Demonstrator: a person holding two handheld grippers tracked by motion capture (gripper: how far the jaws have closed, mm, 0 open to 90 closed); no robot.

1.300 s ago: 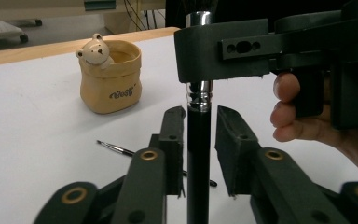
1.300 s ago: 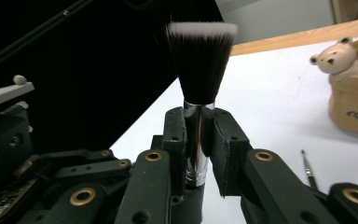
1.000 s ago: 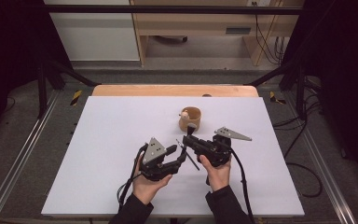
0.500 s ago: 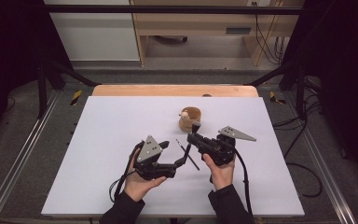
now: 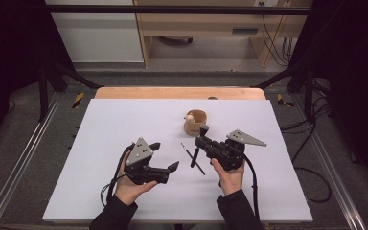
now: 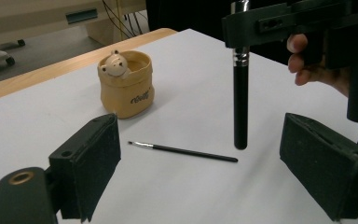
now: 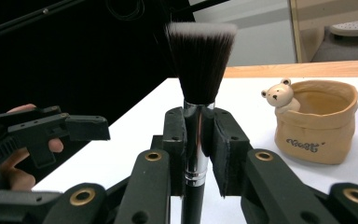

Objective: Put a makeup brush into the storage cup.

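Observation:
My right gripper (image 5: 202, 142) is shut on a black makeup brush (image 5: 197, 149) just below its silver ferrule (image 7: 196, 140). It holds the brush upright, bristles (image 7: 200, 60) up, and the handle (image 6: 240, 102) hangs just above the table. A thin black liner brush (image 5: 193, 158) lies on the white tabletop under it. My left gripper (image 5: 165, 155) stands to the left of both brushes. Its jaws have just been opening and nothing is between its pads (image 6: 91, 163). A tan bear cup (image 5: 195, 122) stands behind the brushes.
The white tabletop (image 5: 100, 129) has a wooden strip (image 5: 172, 92) along its far edge. Metal rails and cables run along both sides on the floor. Cables trail from each gripper toward the front edge.
The left gripper has drawn back to the left, away from the upright brush, and its jaws have spread wide. The right gripper and its brush have stayed almost still.

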